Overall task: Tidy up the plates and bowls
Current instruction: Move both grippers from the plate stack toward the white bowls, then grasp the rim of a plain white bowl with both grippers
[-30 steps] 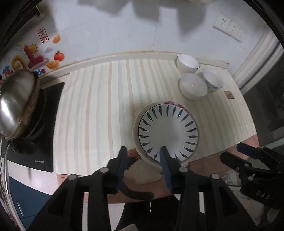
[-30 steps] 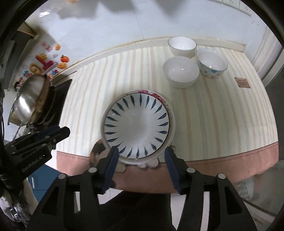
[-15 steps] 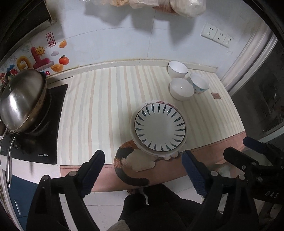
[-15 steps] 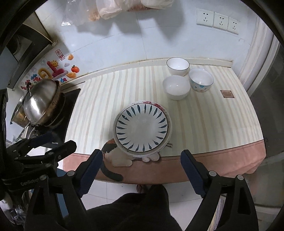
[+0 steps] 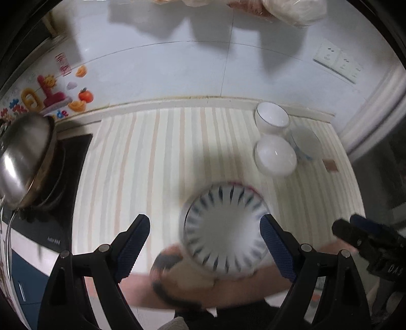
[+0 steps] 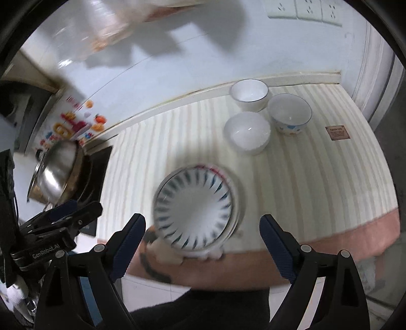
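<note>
A stack of plates, the top one white with blue petal marks (image 5: 223, 228) (image 6: 194, 207), sits at the counter's front edge. Three bowls stand at the back right: a plain white one (image 5: 275, 154) (image 6: 247, 133), a blue-rimmed one (image 5: 271, 119) (image 6: 250, 94) and a blue-patterned one (image 5: 305, 143) (image 6: 290, 114). My left gripper (image 5: 204, 243) is open and empty, above the plates. My right gripper (image 6: 203, 243) is open and empty too, above the same stack. Each gripper shows at the edge of the other's view.
A steel lidded pan (image 5: 22, 157) (image 6: 57, 170) sits on a black cooktop (image 5: 50, 210) at the left. A calico cat (image 5: 172, 276) (image 6: 152, 251) is under the counter's front edge, just below the plates. A tiled wall with sockets (image 6: 304, 10) backs the striped counter (image 5: 157, 162).
Both grippers opened wide from nearly shut, pulled back from the counter, then moved in again toward the plates. Both views are blurred by motion now.
</note>
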Motion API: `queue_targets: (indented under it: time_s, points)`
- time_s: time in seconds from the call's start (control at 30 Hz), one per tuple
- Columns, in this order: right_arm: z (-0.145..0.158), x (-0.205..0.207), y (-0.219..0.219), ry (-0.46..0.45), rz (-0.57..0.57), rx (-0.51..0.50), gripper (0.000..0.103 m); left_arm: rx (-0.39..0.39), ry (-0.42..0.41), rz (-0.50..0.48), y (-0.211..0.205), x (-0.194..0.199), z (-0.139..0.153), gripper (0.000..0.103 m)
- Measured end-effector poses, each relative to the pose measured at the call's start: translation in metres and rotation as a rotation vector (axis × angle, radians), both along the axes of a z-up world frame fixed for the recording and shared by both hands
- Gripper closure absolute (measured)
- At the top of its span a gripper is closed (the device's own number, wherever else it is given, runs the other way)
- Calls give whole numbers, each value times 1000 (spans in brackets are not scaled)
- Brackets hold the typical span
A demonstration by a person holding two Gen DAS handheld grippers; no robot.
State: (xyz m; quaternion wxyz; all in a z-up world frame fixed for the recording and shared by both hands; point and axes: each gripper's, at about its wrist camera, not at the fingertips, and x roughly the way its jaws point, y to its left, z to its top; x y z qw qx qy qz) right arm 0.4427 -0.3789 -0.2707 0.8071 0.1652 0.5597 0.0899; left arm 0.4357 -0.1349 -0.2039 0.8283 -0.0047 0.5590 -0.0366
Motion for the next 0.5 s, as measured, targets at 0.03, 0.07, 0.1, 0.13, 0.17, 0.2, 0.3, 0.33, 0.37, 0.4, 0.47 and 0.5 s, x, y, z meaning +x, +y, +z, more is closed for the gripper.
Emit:
queue_targets:
  time_s: [0.03,0.07,0.1,0.13,0.17,0.2,0.3,0.33,0.37,0.4,0.47,0.5]
  points:
    - [-11,15,-10,16,-2,7,10,6,0,5,-8,13,-5,14]
    - [-20,28,-18,29,-2,10,10,10,2,11,-16,26,-10,14]
    - [-30,42,-26,45,1,10,10,20,11,20,-26,42,-18,14]
    - [-41,57,-34,66,4,10,10,21,18,22,-33,52,-23,14]
    - [-50,69,-41,84,4,12,10,21,24,25,-40,63,-28,14]
    - [-60,81,-48,96,7,16,10,27,35,29,-49,77,-36,14]
    - [-90,115,-70,138,12,28,10,34,70,31,-69,106,-57,14]
    - [-96,123,-74,145,10,35,10,35,89,29,-76,116,-66,14]
    - [-104,132,-79,154,6,41,10,30,106,29,-81,124,-73,14]
    - [-112,142,-85,164,4,51,10,25,126,29,-86,133,-82,14]
    - [-125,158,-94,178,-6,71,10,13,172,25,-96,149,-101,14]
    - [-131,165,-97,184,-9,79,10,12,198,21,-100,156,-111,14]
